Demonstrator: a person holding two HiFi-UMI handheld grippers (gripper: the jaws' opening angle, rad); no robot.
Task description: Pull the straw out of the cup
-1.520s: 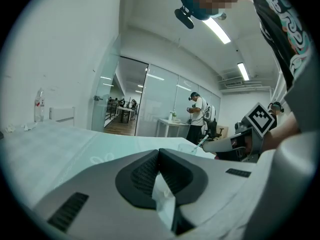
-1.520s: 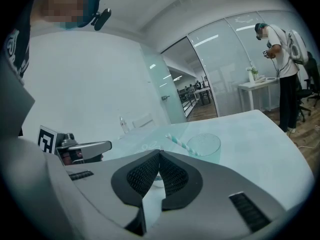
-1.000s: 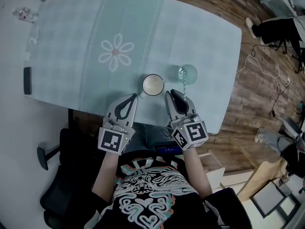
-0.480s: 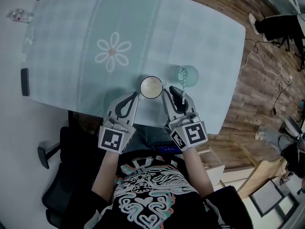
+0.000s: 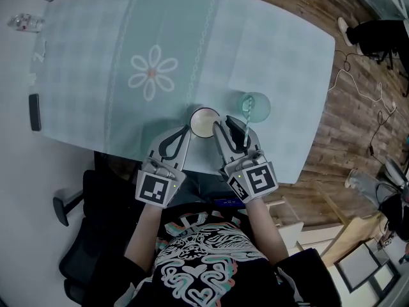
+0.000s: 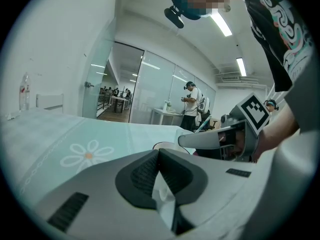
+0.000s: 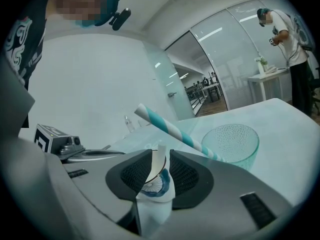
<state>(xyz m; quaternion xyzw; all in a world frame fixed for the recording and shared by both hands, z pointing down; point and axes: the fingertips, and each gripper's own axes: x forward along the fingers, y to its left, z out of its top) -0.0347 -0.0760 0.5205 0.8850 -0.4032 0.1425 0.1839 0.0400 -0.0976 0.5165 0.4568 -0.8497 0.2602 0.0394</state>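
Phone (image 5: 35, 112): it lies dark and flat near the left edge of the table (image 5: 83, 56), well apart from everything else.
Left gripper (image 5: 184, 129): its tips are at the near table edge, just beside the mug. In the left gripper view (image 6: 159, 151) the jaws meet at the tips and hold nothing.
Mug (image 5: 203, 121): white, it stands between the two grippers.
Right gripper (image 5: 220, 125): in the right gripper view (image 7: 161, 156) the jaws stand a narrow gap apart. The mug (image 7: 155, 184) shows in this gap; whether the pads press it is not clear.
Straw (image 5: 245, 121): striped teal and white, it is in the cup and leans over the right gripper. It passes above the jaws (image 7: 170, 126), not between them.
Cup (image 5: 257, 106): clear teal glass, upright, just right of the mug.
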